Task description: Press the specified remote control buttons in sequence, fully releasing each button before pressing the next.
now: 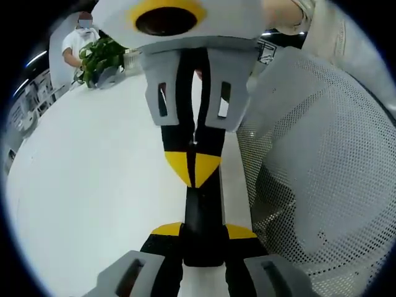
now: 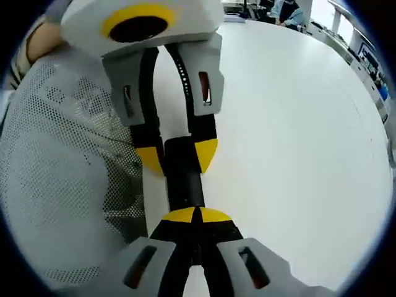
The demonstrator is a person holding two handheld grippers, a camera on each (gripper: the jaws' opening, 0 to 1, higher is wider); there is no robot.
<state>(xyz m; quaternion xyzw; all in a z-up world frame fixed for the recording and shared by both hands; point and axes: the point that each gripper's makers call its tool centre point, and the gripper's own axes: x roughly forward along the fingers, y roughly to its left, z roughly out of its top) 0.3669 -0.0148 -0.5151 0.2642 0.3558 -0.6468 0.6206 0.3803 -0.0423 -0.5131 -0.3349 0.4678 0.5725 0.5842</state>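
Left gripper view gives me the white bench [image 1: 93, 185] sweeping away to the left. A white mesh chair back [image 1: 322, 185] crowds the right side, just beside the bench edge. Far off on the bench I see a leafy plant [image 1: 99, 59] with a person behind it.

The two tools meet nose to nose over the bench edge. My left tool [image 1: 203, 232] has its jaws set apart at a narrow width, and the black remote [image 1: 203, 213] is clamped between the yellow tips. My right tool [image 1: 193, 167] comes down from the top of this view with its tips pinched together into one point. That point rests on or just over the remote's upper face; I cannot tell which.

The next move turns on one relation: the remote's long axis runs straight along the line joining the two tools. Any other button therefore lies forward or back along that axis from the right tool, not sideways. I judge the right tool must lift clear first, then slide along it.

Right gripper view confirms what the other leaves unsure: its own tips are together with nothing between them. It also shows the left tool's tips flanking the remote's sides. No button markings are legible in either view.
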